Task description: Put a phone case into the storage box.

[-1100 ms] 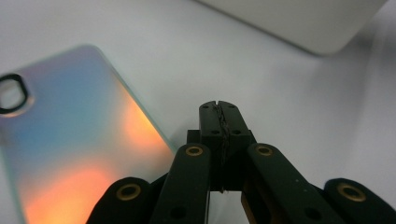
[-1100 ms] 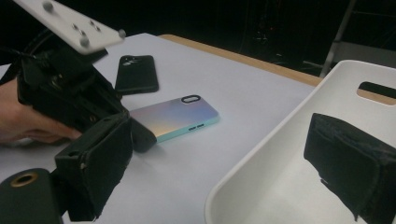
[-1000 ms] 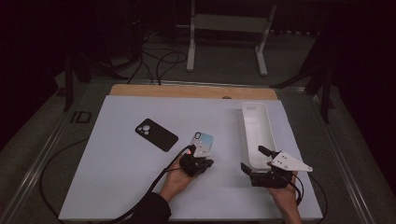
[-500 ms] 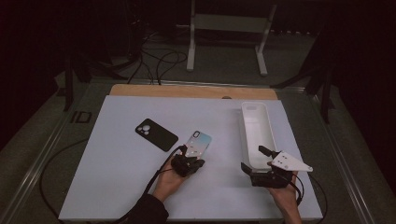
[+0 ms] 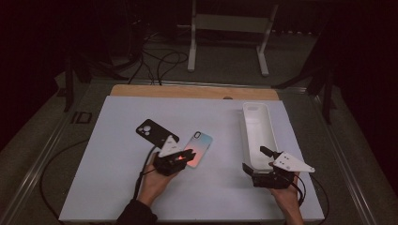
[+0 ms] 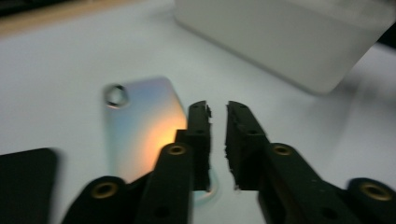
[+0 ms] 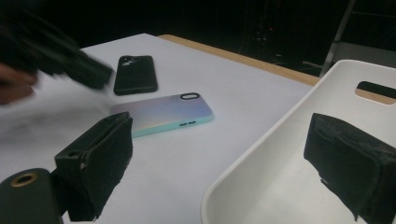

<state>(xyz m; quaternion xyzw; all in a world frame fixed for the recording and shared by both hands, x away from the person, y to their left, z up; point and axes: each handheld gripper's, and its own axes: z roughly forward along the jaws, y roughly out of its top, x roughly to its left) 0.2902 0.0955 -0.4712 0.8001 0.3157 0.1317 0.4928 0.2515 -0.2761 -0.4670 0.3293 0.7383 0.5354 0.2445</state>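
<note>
An iridescent phone case (image 5: 199,147) lies flat on the white table, camera hole away from me. My left gripper (image 5: 190,156) hovers at its near end. In the left gripper view its jaws (image 6: 217,109) have just been opening to a narrow gap with nothing between them, and the case (image 6: 140,126) lies beneath and to the left. A black phone case (image 5: 152,132) rests just left of it. My right gripper (image 5: 255,158) stands wide open astride the near wall of the white tray (image 5: 247,136), one jaw outside and one inside, touching nothing.
The tray (image 7: 280,140) is long and narrow, runs away from me on the right side, and looks bare inside. A wooden strip (image 5: 187,91) borders the table's far edge. Beyond it stand cables and a metal stand on the dark floor.
My left hand has shifted left and lifted a little at the iridescent case, and its jaws have parted slightly. The case sits slightly nearer me. The right gripper has stayed put.
</note>
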